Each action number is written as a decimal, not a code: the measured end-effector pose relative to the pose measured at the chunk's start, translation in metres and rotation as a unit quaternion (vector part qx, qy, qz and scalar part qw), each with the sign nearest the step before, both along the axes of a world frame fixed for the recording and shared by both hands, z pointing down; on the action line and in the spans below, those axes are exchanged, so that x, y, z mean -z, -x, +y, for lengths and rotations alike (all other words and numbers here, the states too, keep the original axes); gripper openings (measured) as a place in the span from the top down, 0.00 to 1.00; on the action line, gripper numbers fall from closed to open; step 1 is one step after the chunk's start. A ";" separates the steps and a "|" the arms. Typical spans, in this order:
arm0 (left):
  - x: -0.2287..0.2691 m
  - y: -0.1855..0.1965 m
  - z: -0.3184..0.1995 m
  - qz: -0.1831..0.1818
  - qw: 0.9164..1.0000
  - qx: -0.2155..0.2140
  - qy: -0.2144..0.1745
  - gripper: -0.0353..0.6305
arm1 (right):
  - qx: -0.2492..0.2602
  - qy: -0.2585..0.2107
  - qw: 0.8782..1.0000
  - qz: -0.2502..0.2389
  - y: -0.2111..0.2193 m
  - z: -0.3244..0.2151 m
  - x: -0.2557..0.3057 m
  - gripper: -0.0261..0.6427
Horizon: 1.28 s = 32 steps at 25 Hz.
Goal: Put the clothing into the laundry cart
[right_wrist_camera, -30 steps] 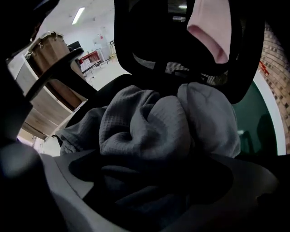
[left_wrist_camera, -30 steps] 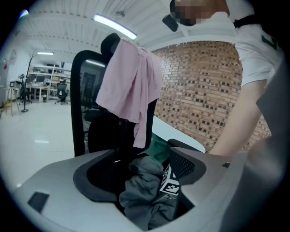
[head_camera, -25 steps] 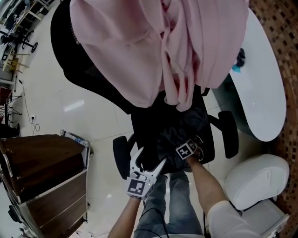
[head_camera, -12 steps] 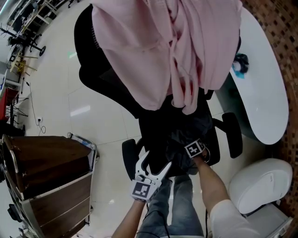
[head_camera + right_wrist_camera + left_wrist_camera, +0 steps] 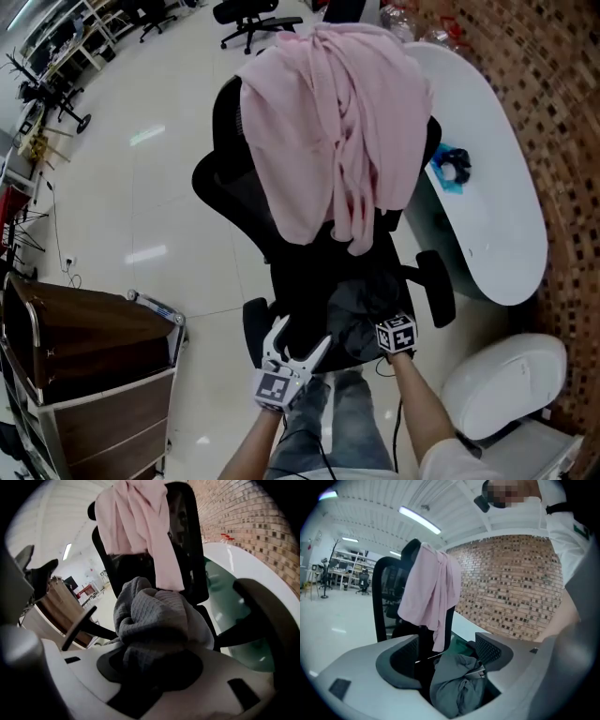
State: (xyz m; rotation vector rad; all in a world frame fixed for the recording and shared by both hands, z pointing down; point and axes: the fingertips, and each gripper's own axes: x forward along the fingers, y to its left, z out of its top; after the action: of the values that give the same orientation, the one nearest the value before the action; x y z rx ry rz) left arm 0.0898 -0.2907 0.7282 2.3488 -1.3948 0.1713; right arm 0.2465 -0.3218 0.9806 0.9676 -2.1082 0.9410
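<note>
the right gripper is clamped on a bunched fold of the grey garment heaped on the chair seat; the left gripper stands wide just beside it, gripping nothing. the cloth looks soft, light and floppy, so a thick central fold seems the surest hold.

The grey garment is seen as a matt, waffle-textured knit, and the pink garment as soft, smooth cloth. The chair is backed with black mesh. The floor is finished glossy. The laundry cart is panelled in a dark wood look.
</note>
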 end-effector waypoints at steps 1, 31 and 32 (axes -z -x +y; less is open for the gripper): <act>0.011 0.001 0.001 0.004 1.000 0.000 -0.007 0.41 | -0.009 -0.018 1.000 -0.008 -0.002 0.000 0.024 0.70; 0.313 0.113 0.062 0.006 0.966 0.105 -0.237 0.41 | -0.032 -0.385 0.888 -0.248 0.071 0.044 0.546 0.70; 0.316 0.115 0.066 0.003 0.964 0.111 -0.241 0.41 | -0.023 -0.387 0.886 -0.254 0.075 0.045 0.551 0.70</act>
State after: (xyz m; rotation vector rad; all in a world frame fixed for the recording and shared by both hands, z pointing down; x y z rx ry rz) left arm -0.0255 -0.2250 0.4118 2.5247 -1.8512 -0.2714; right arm 0.1711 -0.2767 0.4296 1.2365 -3.0310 0.3548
